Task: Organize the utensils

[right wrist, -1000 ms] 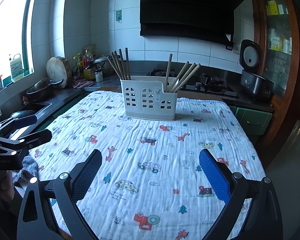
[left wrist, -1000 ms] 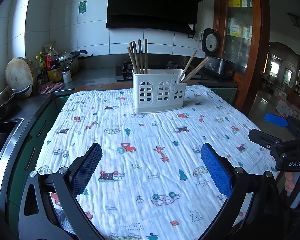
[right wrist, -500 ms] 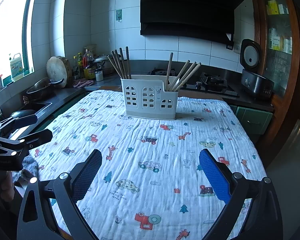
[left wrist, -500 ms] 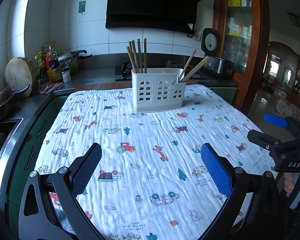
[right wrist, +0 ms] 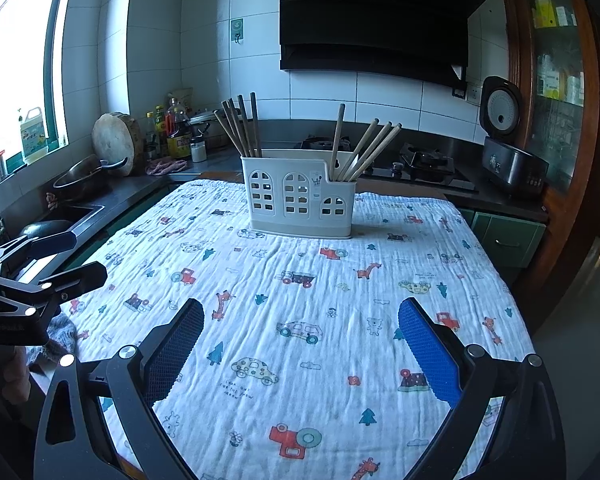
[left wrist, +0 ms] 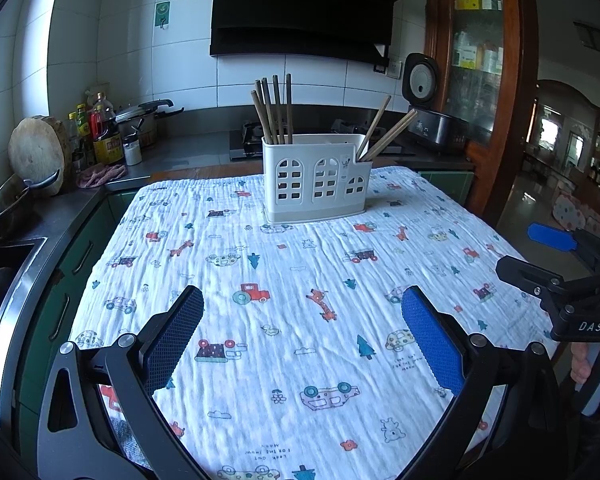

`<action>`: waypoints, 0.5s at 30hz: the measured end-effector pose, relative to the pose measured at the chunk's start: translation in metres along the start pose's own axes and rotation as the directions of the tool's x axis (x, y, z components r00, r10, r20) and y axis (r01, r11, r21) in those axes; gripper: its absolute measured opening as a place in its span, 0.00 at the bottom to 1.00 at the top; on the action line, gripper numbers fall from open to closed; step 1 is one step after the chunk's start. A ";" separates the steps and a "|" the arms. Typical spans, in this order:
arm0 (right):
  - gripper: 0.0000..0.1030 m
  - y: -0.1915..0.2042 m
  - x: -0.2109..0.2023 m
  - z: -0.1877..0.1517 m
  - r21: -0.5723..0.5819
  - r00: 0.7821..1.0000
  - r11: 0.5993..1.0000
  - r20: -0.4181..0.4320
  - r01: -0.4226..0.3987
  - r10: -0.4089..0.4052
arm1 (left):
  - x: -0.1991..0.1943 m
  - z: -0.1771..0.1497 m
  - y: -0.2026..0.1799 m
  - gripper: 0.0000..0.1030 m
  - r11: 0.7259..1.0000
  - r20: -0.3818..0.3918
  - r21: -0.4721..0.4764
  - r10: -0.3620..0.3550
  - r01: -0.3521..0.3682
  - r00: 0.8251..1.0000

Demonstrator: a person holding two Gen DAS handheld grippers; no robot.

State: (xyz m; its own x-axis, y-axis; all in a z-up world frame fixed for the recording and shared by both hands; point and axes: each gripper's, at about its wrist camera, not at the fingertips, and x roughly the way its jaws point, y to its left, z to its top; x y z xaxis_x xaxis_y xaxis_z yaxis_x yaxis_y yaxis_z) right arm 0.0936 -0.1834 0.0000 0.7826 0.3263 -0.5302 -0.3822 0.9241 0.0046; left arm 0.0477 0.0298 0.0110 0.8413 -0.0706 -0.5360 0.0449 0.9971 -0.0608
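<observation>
The chopsticks (right wrist: 240,128) stand in the white holder (right wrist: 300,196) at the far middle of the table: one bunch in its left compartment, another (right wrist: 364,148) leaning right. They look light, stiff and slick, probably wood; I'd pinch one mid-shaft. My left gripper (left wrist: 300,336) and right gripper (right wrist: 300,340) gape wide, holding nothing.

Black-framed left tongs (left wrist: 302,312), blue textured pads (left wrist: 432,340), silver screws, white "DAS" marking, bare fingers

Home kitchen: gas stove (right wrist: 416,162), range hood (right wrist: 376,16), sink (right wrist: 66,214)
</observation>
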 end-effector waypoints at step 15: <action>0.92 0.001 0.000 0.001 -0.001 1.000 1.000 -0.002 -0.005 0.005 | 0.002 0.001 -0.002 0.95 1.000 -0.010 0.008 -0.001 0.001 1.000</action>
State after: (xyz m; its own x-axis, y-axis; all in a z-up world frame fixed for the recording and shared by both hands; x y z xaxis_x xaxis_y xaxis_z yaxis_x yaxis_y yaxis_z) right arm 0.0938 -0.1825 0.0005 0.7796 0.3309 -0.5317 -0.3871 0.9220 0.0062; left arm 0.0501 0.0273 0.0105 0.8360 -0.0714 -0.5441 0.0497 0.9973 -0.0544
